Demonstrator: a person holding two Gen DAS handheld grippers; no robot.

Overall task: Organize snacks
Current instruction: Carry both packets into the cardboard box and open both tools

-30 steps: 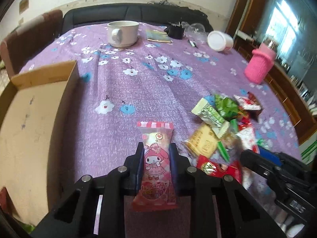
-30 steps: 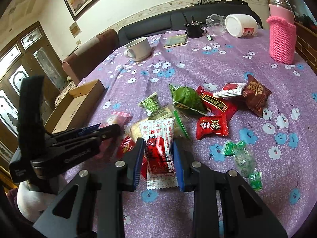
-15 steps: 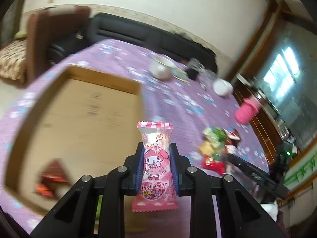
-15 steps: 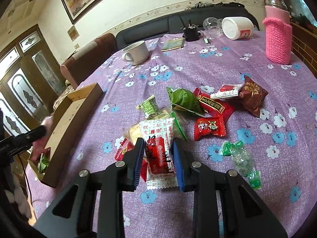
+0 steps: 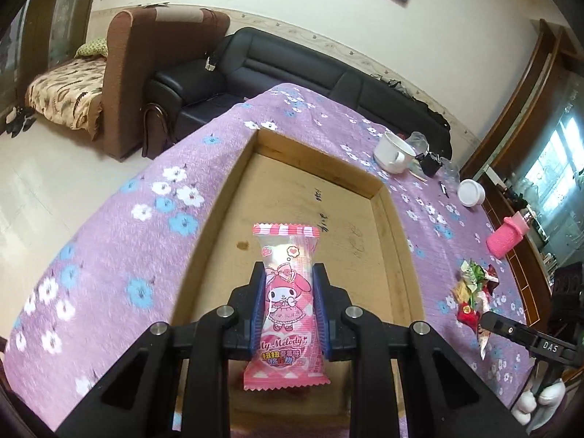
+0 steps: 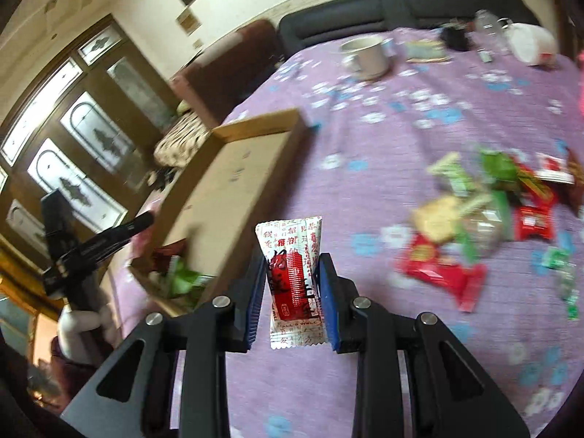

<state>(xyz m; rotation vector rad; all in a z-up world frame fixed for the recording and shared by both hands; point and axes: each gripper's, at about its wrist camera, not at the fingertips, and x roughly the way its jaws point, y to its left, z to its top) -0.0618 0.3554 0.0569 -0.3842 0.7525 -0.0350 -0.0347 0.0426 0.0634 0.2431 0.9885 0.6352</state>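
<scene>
We hold the pink My Melody packet [image 5: 288,303] clamped in the left gripper [image 5: 288,284] above the cardboard box [image 5: 394,219]; the right gripper [image 6: 292,273] grips a red-and-white packet [image 6: 292,277] above the purple tablecloth [image 6: 383,138].

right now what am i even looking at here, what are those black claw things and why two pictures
Those black claws are handheld grippers, one in each of a person's hands, with no robot arm. Each carries a wide-angle camera looking along its two fingers, so you get one picture per hand.

In the left-hand view, the left gripper is shut on a pink My Melody snack packet, held above an open cardboard box.

In the right-hand view, the right gripper is shut on a red and white snack packet. That picture is blurred.

Both look over a table with a purple flowered cloth. On it lie a pile of loose snacks and a white mug.
</scene>
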